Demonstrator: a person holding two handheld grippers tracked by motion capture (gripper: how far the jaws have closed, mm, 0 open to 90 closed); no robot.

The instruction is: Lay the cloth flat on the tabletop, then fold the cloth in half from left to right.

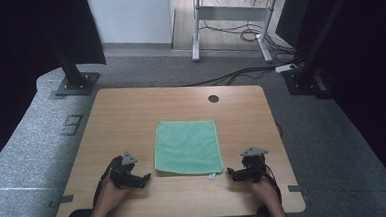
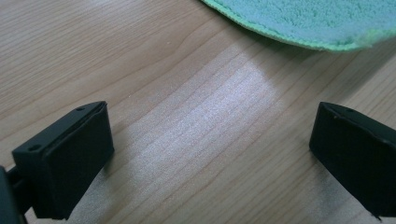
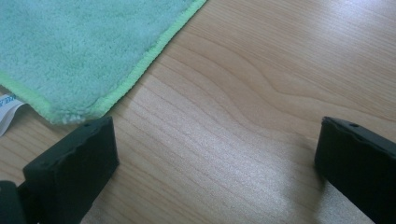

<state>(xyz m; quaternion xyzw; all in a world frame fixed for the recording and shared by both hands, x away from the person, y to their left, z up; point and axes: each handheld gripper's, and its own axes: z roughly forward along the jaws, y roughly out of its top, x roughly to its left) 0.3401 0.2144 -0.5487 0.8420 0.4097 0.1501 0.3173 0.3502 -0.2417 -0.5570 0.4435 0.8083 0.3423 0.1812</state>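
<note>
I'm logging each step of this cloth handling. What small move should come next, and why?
Probably slide each open hand-held gripper, left and right, inward onto the near corners of the green cloth. The cloth lies flat and untouched on the table, with bare wood between both pairs of jaws.

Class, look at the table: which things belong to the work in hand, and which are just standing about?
In the work: green cloth, lying flat on the wooden table; left gripper and right gripper, both open, one beside each near corner.

Standing about: white desk frame, floor cables, black stand.
</note>
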